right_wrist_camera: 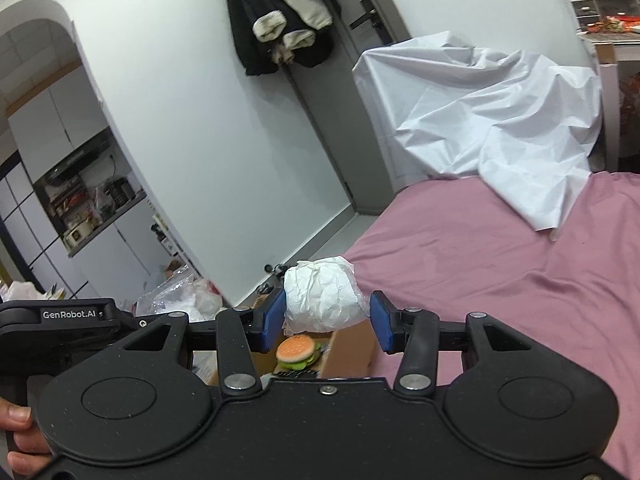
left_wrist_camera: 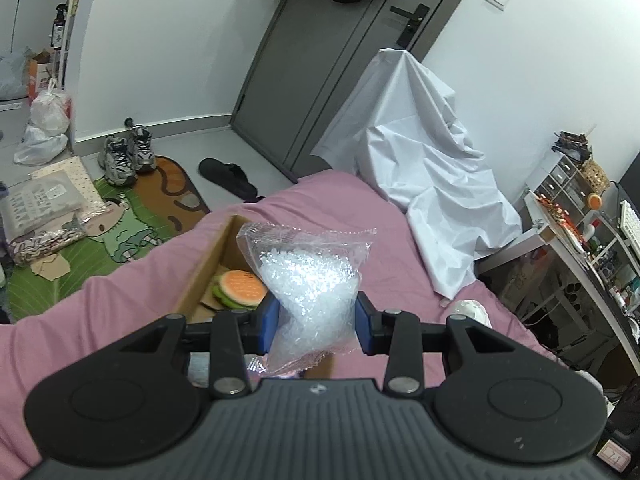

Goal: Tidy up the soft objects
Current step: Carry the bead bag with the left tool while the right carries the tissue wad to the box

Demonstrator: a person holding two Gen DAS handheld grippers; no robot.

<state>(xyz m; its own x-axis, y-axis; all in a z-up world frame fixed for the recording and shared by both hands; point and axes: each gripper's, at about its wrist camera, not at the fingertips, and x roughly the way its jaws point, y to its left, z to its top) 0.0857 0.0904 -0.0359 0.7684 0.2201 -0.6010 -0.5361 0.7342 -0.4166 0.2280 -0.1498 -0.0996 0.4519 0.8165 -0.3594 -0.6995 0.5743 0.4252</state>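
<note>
My left gripper (left_wrist_camera: 316, 322) is shut on a clear plastic bag of white pellets (left_wrist_camera: 310, 280) and holds it above the pink bed. Just beyond it an open cardboard box (left_wrist_camera: 208, 264) sits on the bed with a plush hamburger (left_wrist_camera: 240, 290) inside. My right gripper (right_wrist_camera: 326, 322) is shut on a crumpled white paper wad (right_wrist_camera: 322, 296) and holds it over the same box (right_wrist_camera: 348, 350), where the plush hamburger (right_wrist_camera: 298, 352) shows below the wad. The left gripper's body (right_wrist_camera: 60, 320) shows at the left edge of the right wrist view.
A white sheet (left_wrist_camera: 424, 160) drapes over something at the bed's far end. The pink bed (right_wrist_camera: 500, 264) stretches right. A desk with drawers (left_wrist_camera: 580, 220) stands on the right. Sneakers (left_wrist_camera: 126, 156), a slipper (left_wrist_camera: 228, 178), bags and a floor mat (left_wrist_camera: 120, 220) lie left of the bed.
</note>
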